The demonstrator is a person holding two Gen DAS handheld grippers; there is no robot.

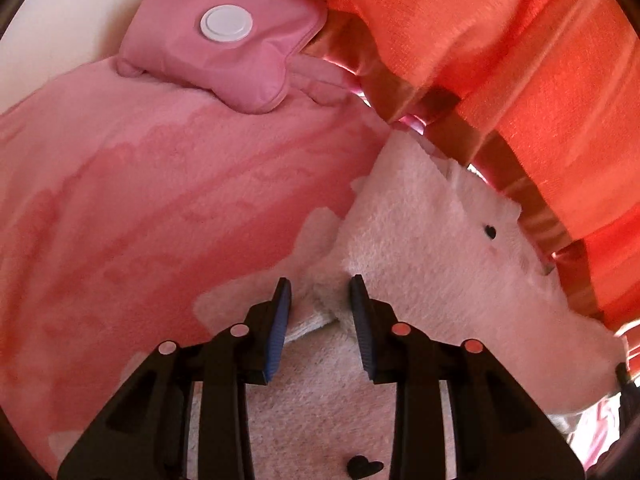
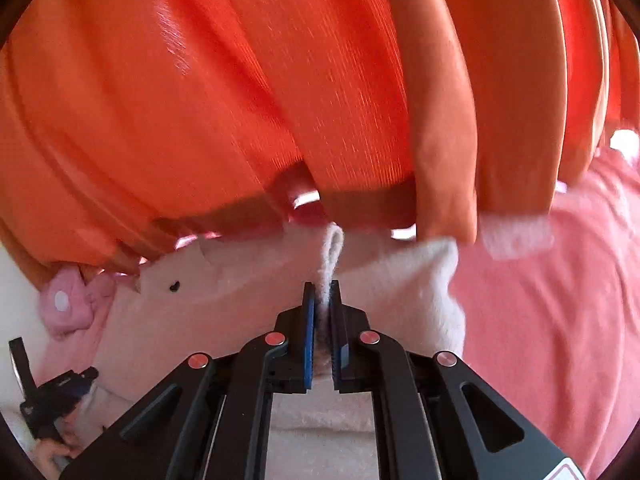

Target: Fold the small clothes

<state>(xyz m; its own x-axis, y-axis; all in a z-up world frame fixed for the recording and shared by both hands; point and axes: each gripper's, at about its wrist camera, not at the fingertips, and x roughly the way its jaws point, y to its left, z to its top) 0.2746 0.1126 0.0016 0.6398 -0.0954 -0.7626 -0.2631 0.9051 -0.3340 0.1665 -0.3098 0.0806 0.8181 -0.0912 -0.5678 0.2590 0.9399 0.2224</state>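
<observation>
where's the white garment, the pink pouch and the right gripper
white garment (image 1: pixel 432 240): left wrist view, fluffy upper panel near the small black heart
pink pouch (image 1: pixel 256 68): left wrist view, fabric below its white round cap
right gripper (image 2: pixel 322 300): right wrist view, between fingertips pinching a fabric fold

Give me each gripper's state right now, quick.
Left gripper: open, holding nothing, over the white fleece garment.
Right gripper: closed on a pinched fold of the white fleece garment.
</observation>
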